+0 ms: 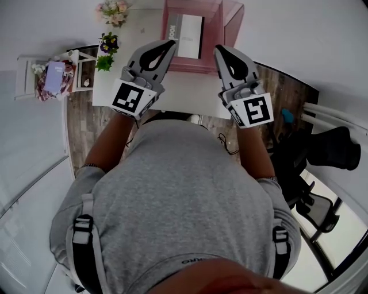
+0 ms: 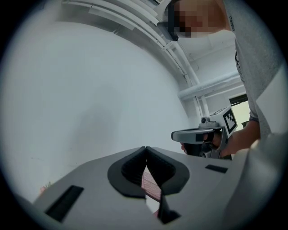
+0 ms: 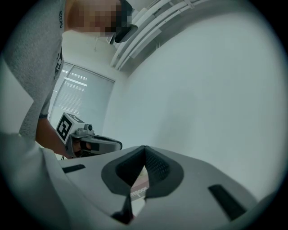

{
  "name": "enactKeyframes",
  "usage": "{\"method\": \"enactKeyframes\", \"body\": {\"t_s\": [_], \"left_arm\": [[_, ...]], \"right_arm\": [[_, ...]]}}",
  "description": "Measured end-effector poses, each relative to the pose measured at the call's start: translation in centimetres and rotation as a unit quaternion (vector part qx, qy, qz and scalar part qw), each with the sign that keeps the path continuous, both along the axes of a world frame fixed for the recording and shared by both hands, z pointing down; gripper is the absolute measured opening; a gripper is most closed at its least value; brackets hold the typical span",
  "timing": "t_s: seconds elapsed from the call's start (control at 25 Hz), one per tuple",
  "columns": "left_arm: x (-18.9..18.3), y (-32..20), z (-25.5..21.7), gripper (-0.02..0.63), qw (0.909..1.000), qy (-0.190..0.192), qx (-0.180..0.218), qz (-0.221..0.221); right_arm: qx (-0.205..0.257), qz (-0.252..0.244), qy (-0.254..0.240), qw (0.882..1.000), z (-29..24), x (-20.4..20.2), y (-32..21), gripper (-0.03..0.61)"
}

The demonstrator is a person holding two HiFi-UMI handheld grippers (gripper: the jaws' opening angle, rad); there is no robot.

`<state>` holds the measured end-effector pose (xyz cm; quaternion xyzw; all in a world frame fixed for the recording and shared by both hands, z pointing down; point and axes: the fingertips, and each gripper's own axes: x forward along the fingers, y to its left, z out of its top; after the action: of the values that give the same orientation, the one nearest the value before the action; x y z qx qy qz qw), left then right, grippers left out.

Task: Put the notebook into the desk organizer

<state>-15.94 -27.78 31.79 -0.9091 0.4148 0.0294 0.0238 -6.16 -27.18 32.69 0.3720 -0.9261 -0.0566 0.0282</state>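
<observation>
We're holding left tongs (image 1: 170, 43) and right tongs (image 1: 221, 50) pinched shut, both empty, over the tabletop (image 1: 184, 92). Notebook (image 1: 187, 35) is sitting inside the pink desk organizer (image 1: 231, 22) at 12 o'clock. Looks placed, so we should be backing off level, clear of its front wall.

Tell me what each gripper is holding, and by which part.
Nothing is held. The left gripper and the right gripper are both shut and empty. The notebook sits in the organizer, clear of both.
</observation>
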Motion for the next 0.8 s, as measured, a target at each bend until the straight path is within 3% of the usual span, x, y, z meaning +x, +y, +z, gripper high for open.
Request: {"method": "enactKeyframes", "body": {"t_s": [0.8], "left_arm": [[0.37, 0.84, -0.26, 0.020, 1.0000, -0.005, 0.007, -0.005]], "right_arm": [[-0.004, 0.006, -0.008, 1.000, 0.21, 0.74, 0.80, 0.008]]}}
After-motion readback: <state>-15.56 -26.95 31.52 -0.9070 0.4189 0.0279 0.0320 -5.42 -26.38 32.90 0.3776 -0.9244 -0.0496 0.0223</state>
